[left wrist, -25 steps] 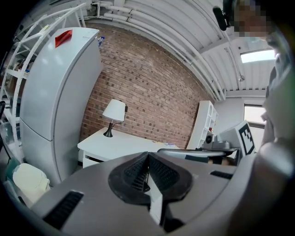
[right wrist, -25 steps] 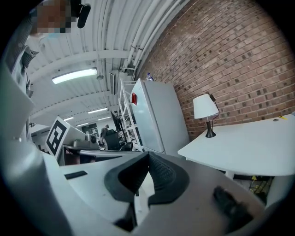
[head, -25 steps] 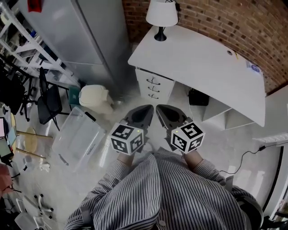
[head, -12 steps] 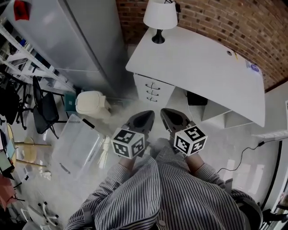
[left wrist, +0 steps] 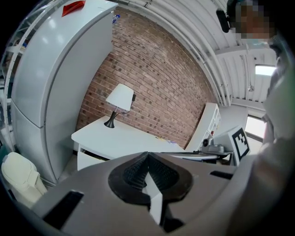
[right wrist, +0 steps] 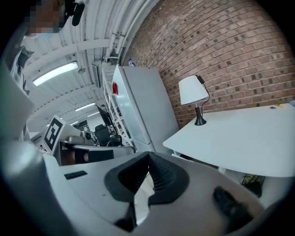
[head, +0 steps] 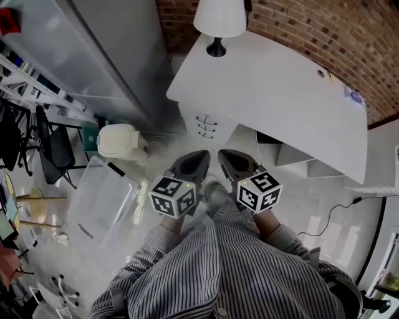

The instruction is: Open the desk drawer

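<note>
I count three white drawers [head: 206,126] stacked under the lamp [head: 219,19] end of the one white counter [head: 280,93], each shut flush with a single dark curved handle. My left gripper [head: 201,156] and right gripper [head: 224,156] hover short of them, with both pairs of fingers pressed together on nothing.

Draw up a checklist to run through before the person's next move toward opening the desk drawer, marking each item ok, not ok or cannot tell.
1. The drawers are in view and all shut: ok.
2. The left gripper and right gripper carry nothing: ok.
3. Jaws open to take a handle: both are shut, not ok.
4. A gripper at a handle: both hang short of the desk, not ok.
5. The plastic bin lies off to the left of the path: ok.
6. Which drawer is meant: cannot tell.
</note>
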Demonstrator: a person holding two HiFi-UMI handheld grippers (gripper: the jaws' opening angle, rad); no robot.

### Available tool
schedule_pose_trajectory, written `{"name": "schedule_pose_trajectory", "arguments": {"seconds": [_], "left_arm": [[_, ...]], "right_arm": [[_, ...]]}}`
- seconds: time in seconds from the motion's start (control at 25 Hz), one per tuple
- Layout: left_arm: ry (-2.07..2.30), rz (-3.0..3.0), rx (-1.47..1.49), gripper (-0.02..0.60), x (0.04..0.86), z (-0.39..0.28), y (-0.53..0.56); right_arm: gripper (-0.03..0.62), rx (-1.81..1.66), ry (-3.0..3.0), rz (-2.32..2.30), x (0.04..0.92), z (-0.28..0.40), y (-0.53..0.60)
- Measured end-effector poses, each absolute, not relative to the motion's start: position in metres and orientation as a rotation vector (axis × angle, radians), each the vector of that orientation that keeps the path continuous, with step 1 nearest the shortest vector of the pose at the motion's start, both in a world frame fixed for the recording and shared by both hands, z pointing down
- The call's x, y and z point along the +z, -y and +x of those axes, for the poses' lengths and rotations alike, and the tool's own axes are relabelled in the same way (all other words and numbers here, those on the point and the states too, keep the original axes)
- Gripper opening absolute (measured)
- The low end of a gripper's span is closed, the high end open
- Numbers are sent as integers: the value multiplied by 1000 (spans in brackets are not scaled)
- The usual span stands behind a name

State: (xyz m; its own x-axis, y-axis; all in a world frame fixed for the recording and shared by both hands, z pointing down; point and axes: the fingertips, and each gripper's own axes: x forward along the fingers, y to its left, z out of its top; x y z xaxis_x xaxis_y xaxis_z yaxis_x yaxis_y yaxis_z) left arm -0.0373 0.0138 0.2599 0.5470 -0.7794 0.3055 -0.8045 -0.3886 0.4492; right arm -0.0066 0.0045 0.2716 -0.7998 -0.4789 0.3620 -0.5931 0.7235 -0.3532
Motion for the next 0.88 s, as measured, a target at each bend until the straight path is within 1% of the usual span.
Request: {"name": "schedule_pose_trajectory", "arguments": {"seconds": [0.4, 0.88], "left_arm": [[1363, 2173, 94, 11, 267, -39, 69], [1302, 2085, 58, 11, 289, -35, 97]], "right_arm": [[17, 743, 2688, 798, 279, 8, 72], [17, 860, 2653, 699, 305, -3, 96]]}}
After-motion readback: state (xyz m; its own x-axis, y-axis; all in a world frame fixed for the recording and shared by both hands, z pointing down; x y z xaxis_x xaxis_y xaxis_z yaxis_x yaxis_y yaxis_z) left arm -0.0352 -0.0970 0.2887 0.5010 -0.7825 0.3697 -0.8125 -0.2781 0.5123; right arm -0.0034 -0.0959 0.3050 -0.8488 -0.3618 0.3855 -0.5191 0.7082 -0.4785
